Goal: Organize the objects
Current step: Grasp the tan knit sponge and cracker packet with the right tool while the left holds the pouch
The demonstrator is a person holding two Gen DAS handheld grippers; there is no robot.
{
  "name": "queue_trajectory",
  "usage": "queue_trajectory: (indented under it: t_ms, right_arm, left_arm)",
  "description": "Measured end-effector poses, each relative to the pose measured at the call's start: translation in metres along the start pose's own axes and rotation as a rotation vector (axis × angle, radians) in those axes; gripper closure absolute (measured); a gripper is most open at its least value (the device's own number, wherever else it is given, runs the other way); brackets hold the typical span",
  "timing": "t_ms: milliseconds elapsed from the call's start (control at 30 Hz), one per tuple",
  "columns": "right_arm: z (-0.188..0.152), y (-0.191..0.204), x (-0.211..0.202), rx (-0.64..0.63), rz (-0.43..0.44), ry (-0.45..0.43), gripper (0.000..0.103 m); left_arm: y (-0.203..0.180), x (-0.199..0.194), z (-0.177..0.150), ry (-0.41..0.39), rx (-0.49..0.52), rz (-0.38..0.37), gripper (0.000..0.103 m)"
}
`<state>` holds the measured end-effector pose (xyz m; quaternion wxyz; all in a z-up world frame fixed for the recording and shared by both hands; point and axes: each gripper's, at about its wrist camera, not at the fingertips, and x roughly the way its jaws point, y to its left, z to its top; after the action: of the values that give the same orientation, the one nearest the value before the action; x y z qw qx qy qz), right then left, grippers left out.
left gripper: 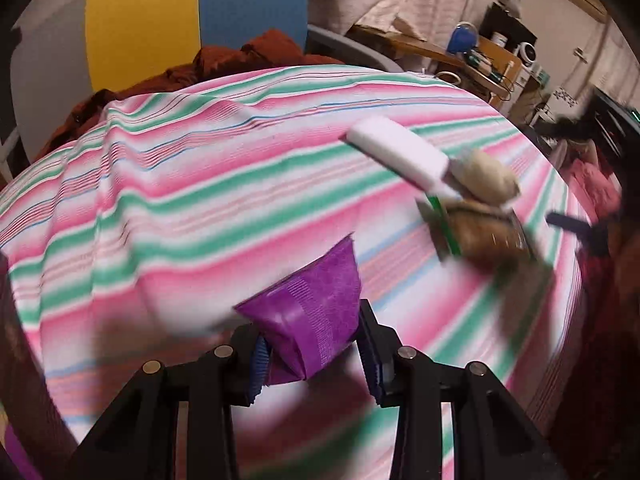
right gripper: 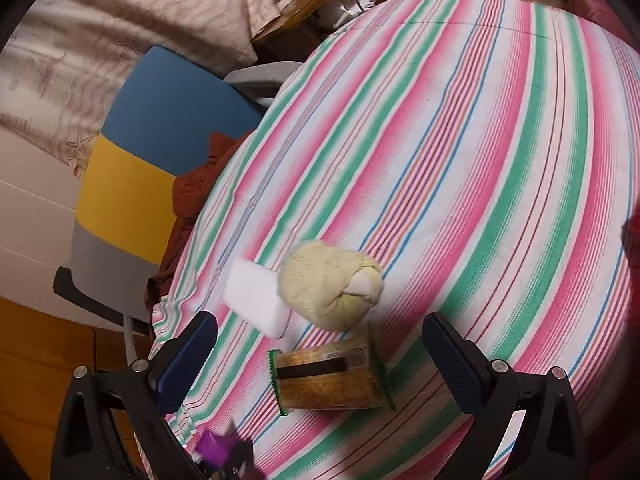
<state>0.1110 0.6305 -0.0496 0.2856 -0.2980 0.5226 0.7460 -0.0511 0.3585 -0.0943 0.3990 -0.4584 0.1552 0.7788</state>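
Note:
My left gripper (left gripper: 316, 354) is shut on a purple packet (left gripper: 316, 320), held just above the striped cloth (left gripper: 200, 184). To its right lie a white block (left gripper: 396, 152), a cream cloth bundle (left gripper: 486, 176) and a brown snack packet (left gripper: 488, 236), close together. In the right wrist view my right gripper (right gripper: 320, 358) is open, its fingers (right gripper: 188, 356) either side of the brown snack packet (right gripper: 332, 376). Beyond it sit the cream bundle (right gripper: 328, 280) and the white block (right gripper: 256, 296). The purple packet (right gripper: 218, 448) shows blurred at the bottom left.
The striped cloth (right gripper: 460, 140) covers a table. A chair with blue, yellow and grey back (right gripper: 132, 152) and a rust-red cloth (right gripper: 200, 188) stand by its edge. A cluttered wooden desk (left gripper: 472, 60) sits beyond, a patterned bedspread (right gripper: 120, 20) behind the chair.

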Motion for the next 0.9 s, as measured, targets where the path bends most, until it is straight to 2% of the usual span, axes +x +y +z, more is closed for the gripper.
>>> queue_trajectory:
  t_ms: [167,400,533,700,800,900]
  right_arm:
    - [-0.001,0.002,0.004,-0.020,-0.032,0.010,0.000]
    - [-0.006,0.010,0.013,-0.086,-0.112,0.038,0.000]
    - [-0.010,0.034,0.020,-0.229,-0.195,0.063,0.000]
    - [-0.003,0.075,0.048,-0.577,-0.355,0.131,0.000]
    - [0.002,0.074,0.075,-0.661,-0.417,0.166,0.000]
    - [0.006,0.059,0.094,-0.645,-0.413,0.193,0.002]
  left_arm:
    - [-0.003,0.004,-0.009,-0.066,0.044,0.010,0.064]
    - [-0.005,0.006,-0.010,-0.088,0.037,0.004,0.064]
    - [-0.007,0.006,-0.012,-0.099,0.049,0.017,0.064]
    - [-0.007,0.006,-0.014,-0.107,0.048,0.014,0.064]
    - [-0.006,0.006,-0.014,-0.109,0.046,0.009,0.064]
    - [-0.005,0.006,-0.014,-0.109,0.043,0.005,0.064]
